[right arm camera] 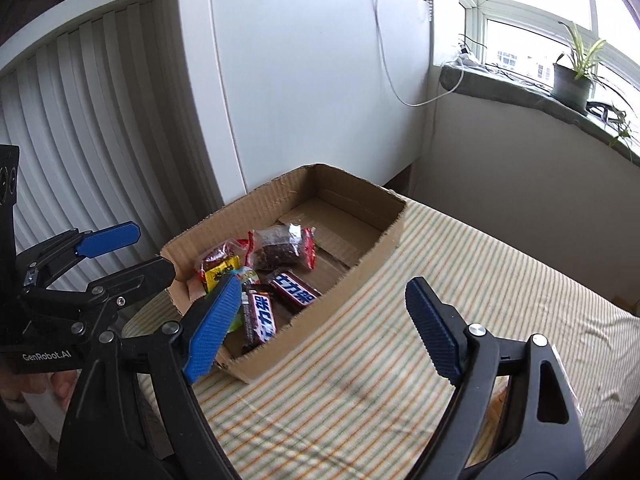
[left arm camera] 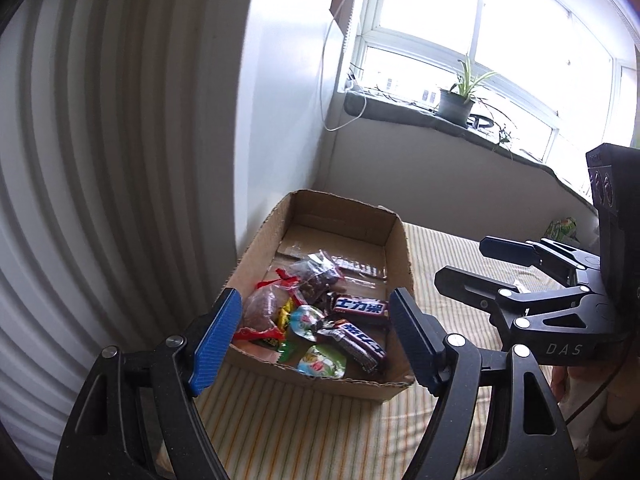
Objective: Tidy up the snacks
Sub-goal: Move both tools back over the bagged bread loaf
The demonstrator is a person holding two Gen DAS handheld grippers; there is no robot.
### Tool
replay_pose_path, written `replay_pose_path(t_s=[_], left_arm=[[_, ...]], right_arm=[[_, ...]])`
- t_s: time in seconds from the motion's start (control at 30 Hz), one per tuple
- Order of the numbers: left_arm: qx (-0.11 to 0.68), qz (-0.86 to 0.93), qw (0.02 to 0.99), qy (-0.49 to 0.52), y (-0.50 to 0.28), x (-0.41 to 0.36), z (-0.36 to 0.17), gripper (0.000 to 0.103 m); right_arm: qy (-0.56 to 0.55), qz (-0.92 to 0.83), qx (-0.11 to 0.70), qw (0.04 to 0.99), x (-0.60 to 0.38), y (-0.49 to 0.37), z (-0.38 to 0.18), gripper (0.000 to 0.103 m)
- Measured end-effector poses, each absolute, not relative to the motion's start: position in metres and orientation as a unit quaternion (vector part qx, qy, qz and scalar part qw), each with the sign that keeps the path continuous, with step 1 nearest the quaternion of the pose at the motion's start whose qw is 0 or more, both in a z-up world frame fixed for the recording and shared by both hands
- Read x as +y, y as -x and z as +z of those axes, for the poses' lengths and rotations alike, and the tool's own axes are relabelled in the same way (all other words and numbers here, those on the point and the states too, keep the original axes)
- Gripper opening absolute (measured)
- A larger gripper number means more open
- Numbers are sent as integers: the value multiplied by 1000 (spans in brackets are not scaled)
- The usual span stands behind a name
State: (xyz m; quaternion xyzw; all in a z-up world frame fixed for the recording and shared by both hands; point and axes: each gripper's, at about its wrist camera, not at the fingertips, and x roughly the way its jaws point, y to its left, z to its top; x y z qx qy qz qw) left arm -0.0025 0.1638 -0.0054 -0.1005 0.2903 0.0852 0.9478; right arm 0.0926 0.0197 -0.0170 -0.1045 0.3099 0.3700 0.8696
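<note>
Hovering over the near end of the cardboard box, the left gripper is spread wide and holds nothing; the right gripper, just outside the box's long wall, is likewise released and empty; the snacks sit heaped at the box's near end: two chocolate bars, two clear bags with red edges and small sweets; a green packet lies beyond the box on the striped cloth; fetching it probably comes next; approach flat, pinch the edge, and drop it into the box's bare far end.
</note>
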Motion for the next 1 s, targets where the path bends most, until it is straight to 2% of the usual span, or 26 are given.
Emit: replay_pose_path(t_s=[0.4,0.53,0.67,1.0], left_arm=[[324,-34,945,31,-52,18,-14,76],[339,-84,937,13,-59,-30,-20,76],[336,-109,935,-10,-54,-56,-16,76],[328,-101,939,-11,-43,-49,-6,76]], right_arm=[[5,201,339,919,-209,-85,-49,87],[-28,139,348,927,-276,-67,-57,90],[-39,129,338,931,-296,-54,-50,91],[-23,158,344,925,-266,-54,-57,91]])
